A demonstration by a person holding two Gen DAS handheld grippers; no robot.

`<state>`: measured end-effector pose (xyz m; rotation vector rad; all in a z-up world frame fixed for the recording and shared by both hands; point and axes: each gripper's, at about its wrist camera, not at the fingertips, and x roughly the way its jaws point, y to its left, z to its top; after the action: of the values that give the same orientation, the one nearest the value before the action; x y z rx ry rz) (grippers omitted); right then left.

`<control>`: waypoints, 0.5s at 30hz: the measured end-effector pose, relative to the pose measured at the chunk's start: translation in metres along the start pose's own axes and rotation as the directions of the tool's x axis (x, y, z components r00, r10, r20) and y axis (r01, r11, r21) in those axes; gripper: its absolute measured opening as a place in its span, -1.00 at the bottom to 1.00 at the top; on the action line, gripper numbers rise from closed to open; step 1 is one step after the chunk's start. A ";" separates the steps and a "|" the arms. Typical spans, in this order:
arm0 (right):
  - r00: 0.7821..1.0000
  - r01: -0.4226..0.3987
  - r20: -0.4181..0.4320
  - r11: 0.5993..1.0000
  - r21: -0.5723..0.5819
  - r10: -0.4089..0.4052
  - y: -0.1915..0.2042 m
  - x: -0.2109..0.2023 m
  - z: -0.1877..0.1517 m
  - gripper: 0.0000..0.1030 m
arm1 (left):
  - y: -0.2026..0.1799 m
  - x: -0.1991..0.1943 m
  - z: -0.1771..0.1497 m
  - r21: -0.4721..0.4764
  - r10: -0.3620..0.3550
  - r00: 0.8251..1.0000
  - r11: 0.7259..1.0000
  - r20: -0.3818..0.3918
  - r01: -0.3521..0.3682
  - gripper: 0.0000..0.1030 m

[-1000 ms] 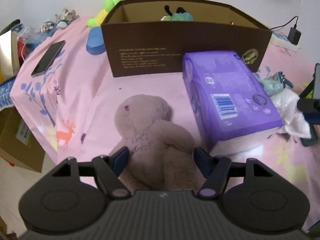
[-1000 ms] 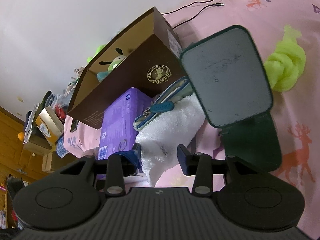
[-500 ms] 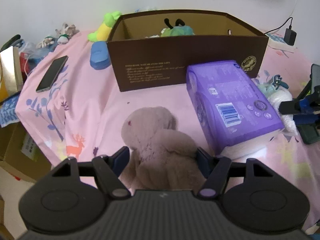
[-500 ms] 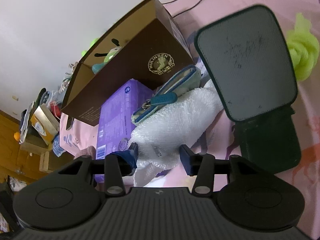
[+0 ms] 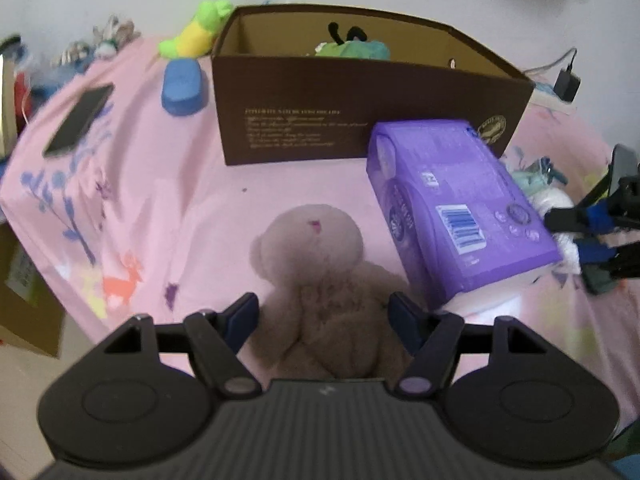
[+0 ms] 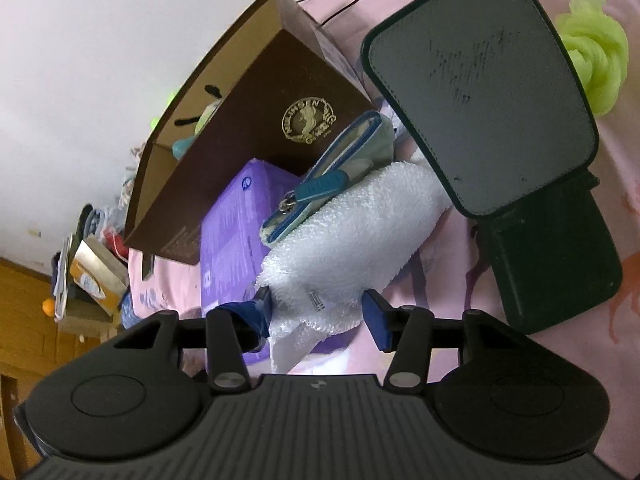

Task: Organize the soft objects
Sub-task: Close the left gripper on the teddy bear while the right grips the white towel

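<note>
A beige plush toy (image 5: 308, 248) lies on the pink sheet in front of the open brown box (image 5: 360, 120). My left gripper (image 5: 324, 316) is shut on its body, one pad pressing each side. A white fluffy towel (image 6: 352, 232) lies beside the purple tissue pack (image 6: 232, 232), with a blue-trimmed zip pouch (image 6: 332, 176) resting on it. My right gripper (image 6: 316, 312) has the towel's near end between its jaws. They are opening, and the right pad stands just off the cloth. A green plush (image 5: 352, 46) sits inside the box.
A dark green stand with a grey panel (image 6: 480, 100) sits right of the towel, with a lime fluffy bundle (image 6: 596, 60) behind it. A phone (image 5: 78, 120), a blue pad (image 5: 182, 84) and a green-yellow plush (image 5: 196, 28) lie left of the box. The bed edge drops off at left.
The right jaws have spread wider around the towel and that view has rolled a little. The left view has drawn back slightly, with the plush still between the pads.
</note>
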<state>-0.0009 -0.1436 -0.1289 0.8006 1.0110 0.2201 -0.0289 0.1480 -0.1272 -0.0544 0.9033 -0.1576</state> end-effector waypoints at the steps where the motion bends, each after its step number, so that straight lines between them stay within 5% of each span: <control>1: 1.000 -0.001 0.004 1.000 0.009 0.001 0.000 0.000 0.000 -0.31 | 0.000 0.000 0.001 -0.006 -0.004 1.000 1.000 0.002 0.004 0.37; 9: 1.000 -0.022 0.008 0.996 0.089 0.021 -0.007 0.011 -0.002 -0.22 | 0.000 0.002 0.000 0.000 -0.038 0.999 0.999 0.015 0.038 0.39; 15: 0.996 -0.057 0.071 0.997 0.053 0.053 -0.010 -0.001 -0.005 -0.43 | 0.001 0.005 -0.002 0.031 -0.046 0.999 0.998 0.005 0.046 0.41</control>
<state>-0.0074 -0.1486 -0.1366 0.8814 0.9335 0.2106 -0.0270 0.1484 -0.1320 -0.0473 0.8941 -0.2138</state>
